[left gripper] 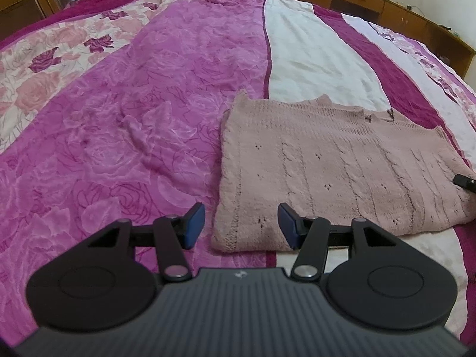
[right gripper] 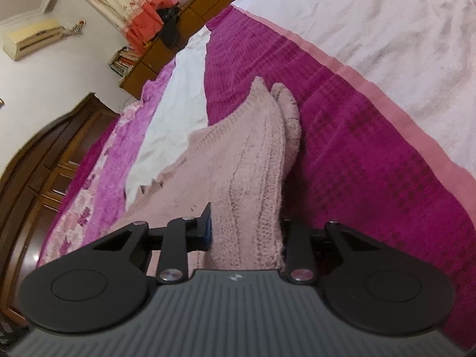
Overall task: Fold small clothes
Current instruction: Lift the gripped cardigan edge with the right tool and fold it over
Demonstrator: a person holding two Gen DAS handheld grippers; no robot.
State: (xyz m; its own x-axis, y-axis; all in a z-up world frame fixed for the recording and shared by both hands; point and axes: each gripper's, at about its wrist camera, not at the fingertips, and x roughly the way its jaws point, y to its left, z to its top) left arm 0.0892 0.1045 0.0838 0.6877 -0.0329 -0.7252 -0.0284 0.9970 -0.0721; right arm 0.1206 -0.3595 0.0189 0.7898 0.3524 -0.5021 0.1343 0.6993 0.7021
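Two grippers are working: the right gripper (right gripper: 244,232) is clenching the thick right edge of the pink sweater (left gripper: 336,172), while the left gripper (left gripper: 241,223) is hovering released over its near-left corner at about 6 o'clock. Sweater is lying folded into a chunky rectangle on the bedspread (left gripper: 125,119), cable-knit, fuzzy, eyelet-dotted; likely one more fold is remaining.
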